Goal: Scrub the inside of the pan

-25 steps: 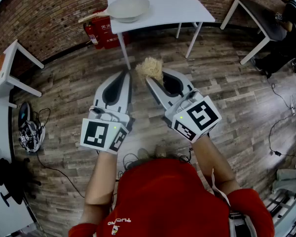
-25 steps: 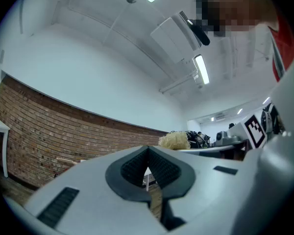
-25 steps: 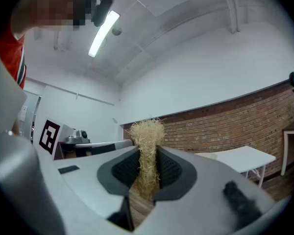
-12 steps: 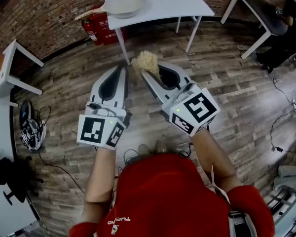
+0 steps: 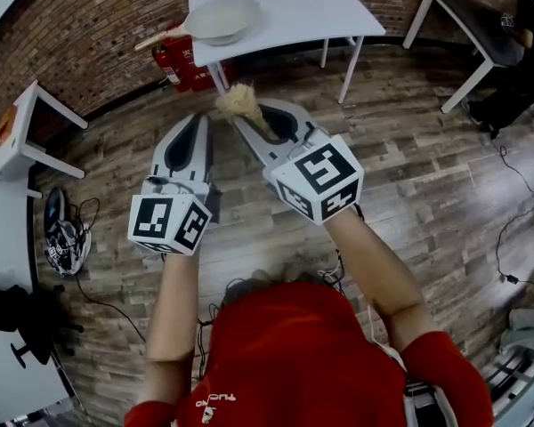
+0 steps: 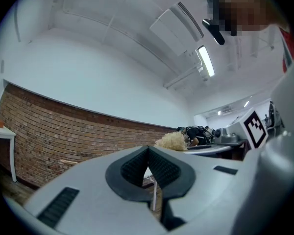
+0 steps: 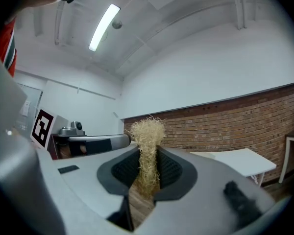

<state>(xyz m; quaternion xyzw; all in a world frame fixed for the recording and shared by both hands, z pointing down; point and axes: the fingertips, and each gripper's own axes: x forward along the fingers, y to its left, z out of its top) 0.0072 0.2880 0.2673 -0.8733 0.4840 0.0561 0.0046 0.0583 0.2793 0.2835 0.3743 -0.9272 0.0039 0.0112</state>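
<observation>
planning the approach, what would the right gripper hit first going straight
Past its scrubber, the right gripper would probably meet the pan end of the white table; depth is unclear, it might reach the brick wall.

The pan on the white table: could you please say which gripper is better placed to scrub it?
Right: the right gripper is shut on the fibre scrubber that the pan needs; the left gripper is shut on nothing.

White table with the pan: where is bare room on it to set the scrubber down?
The white table is bare right of the pan, up to its right edge. The left end is taken by the pan.
</observation>
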